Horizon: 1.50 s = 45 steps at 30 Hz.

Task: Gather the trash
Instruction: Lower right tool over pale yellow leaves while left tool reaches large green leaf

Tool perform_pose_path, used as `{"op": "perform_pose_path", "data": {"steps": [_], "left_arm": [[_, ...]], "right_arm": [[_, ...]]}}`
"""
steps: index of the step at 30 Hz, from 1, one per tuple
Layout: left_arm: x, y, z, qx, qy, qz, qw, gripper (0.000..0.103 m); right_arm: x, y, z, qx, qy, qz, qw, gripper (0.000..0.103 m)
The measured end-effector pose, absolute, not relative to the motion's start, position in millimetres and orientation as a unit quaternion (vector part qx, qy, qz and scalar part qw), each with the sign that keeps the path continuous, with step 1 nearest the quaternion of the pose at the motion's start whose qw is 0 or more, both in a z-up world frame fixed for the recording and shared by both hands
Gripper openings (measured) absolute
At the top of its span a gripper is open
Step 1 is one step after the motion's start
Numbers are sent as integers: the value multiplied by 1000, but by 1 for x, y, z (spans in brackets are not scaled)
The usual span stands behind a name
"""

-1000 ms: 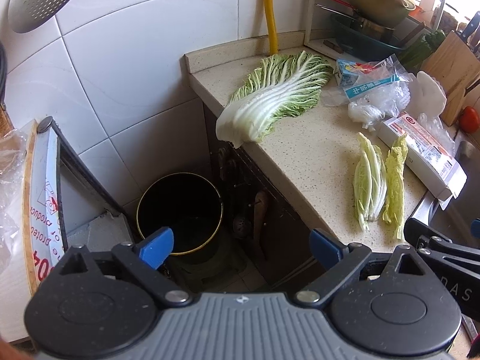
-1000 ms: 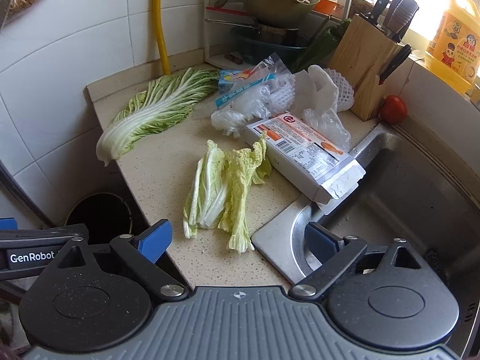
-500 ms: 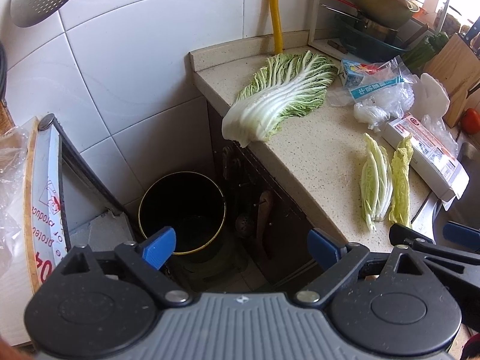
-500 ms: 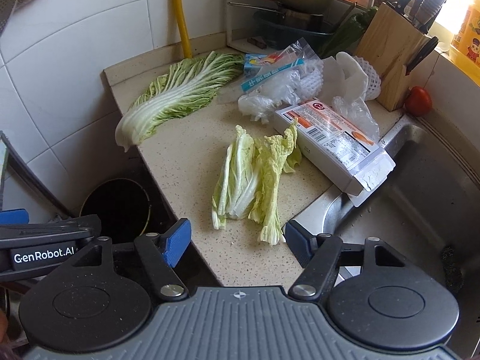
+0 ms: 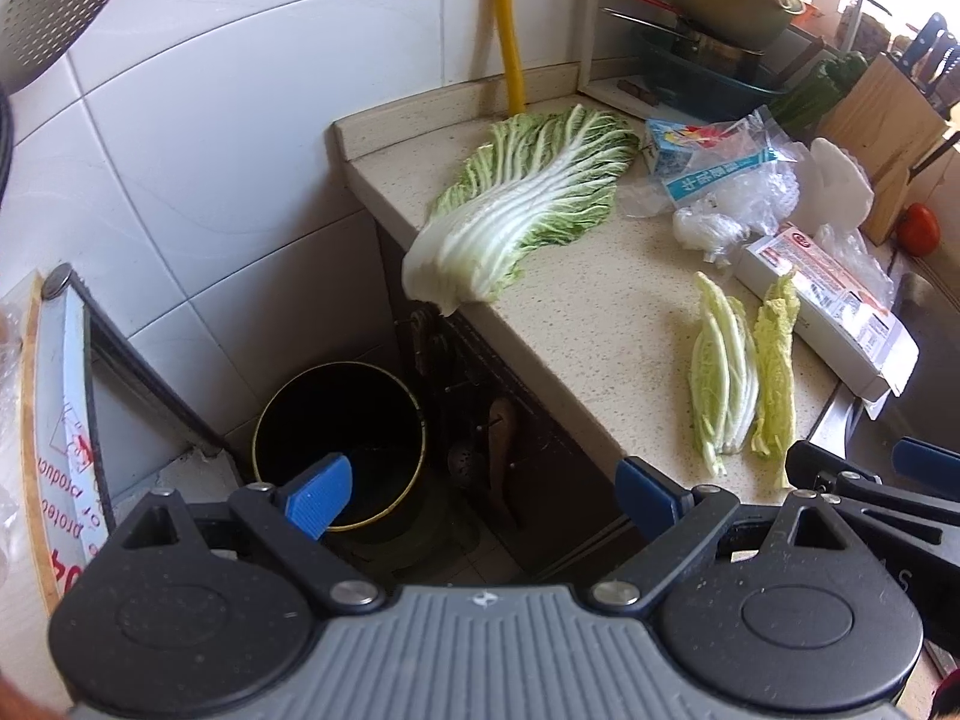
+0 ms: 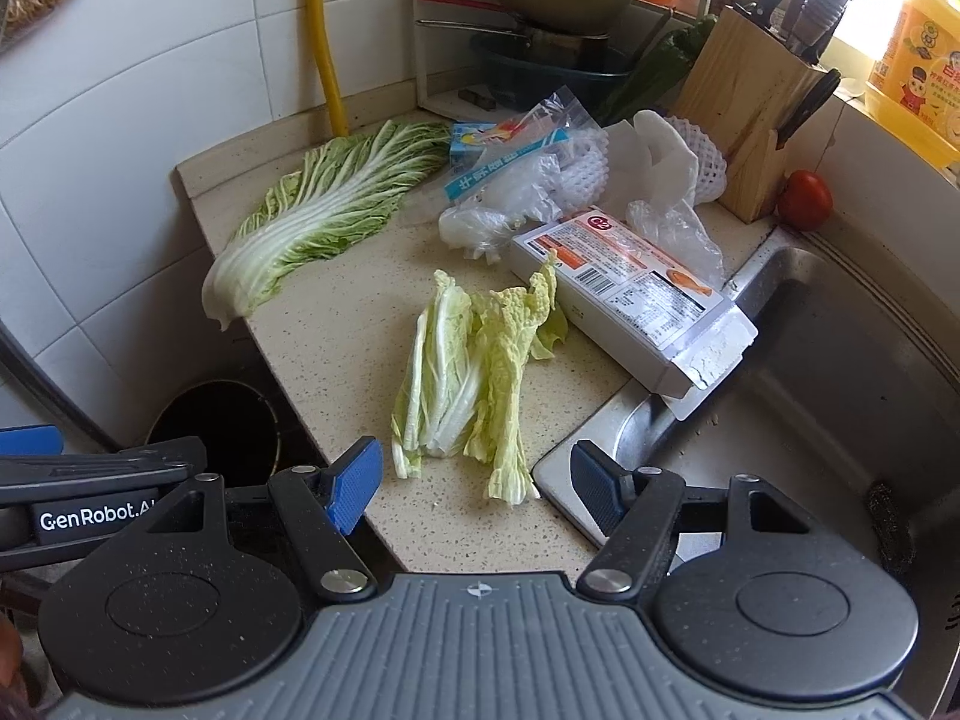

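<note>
A big green cabbage leaf [image 5: 528,204] [image 6: 324,210] lies at the counter's left end, its stem over the edge. Pale small cabbage leaves [image 5: 744,378] [image 6: 474,366] lie near the front edge, beside an opened white carton [image 5: 822,306] [image 6: 630,294]. Crumpled plastic bags and wrappers [image 5: 720,180] [image 6: 516,180] sit behind them. A black bin [image 5: 339,420] [image 6: 216,426] stands on the floor below the counter end. My left gripper [image 5: 483,495] hangs open over the bin and cupboard front. My right gripper [image 6: 475,487] is open just short of the small leaves, holding nothing.
The speckled counter [image 6: 348,330] meets a steel sink [image 6: 810,390] on the right. A knife block [image 6: 744,114], a tomato [image 6: 804,201] and a dish rack with pots [image 6: 540,18] stand at the back. A yellow pipe [image 5: 510,30] runs up the tiled wall.
The right gripper's jaws have narrowed from wide to a medium gap, still with nothing in them. Both grippers have barely shifted otherwise.
</note>
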<state>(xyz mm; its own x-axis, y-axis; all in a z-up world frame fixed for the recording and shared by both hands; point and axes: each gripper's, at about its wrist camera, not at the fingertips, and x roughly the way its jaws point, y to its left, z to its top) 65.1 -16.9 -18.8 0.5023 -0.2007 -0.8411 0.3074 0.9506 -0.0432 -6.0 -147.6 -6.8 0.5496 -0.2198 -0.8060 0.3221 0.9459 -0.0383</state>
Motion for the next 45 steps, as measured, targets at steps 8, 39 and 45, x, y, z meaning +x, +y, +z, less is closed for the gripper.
{"op": "perform_pose_path", "data": {"steps": [8, 39, 45], "left_arm": [[65, -40, -7, 76, 459, -193, 864, 90], [55, -103, 13, 101, 315, -205, 921, 95], [69, -103, -40, 162, 415, -200, 873, 47]], "right_arm": [[-17, -163, 1, 73, 433, -196, 877, 76], [-48, -284, 13, 222, 242, -137, 935, 103], [-17, -277, -22, 230, 364, -95, 898, 100]]}}
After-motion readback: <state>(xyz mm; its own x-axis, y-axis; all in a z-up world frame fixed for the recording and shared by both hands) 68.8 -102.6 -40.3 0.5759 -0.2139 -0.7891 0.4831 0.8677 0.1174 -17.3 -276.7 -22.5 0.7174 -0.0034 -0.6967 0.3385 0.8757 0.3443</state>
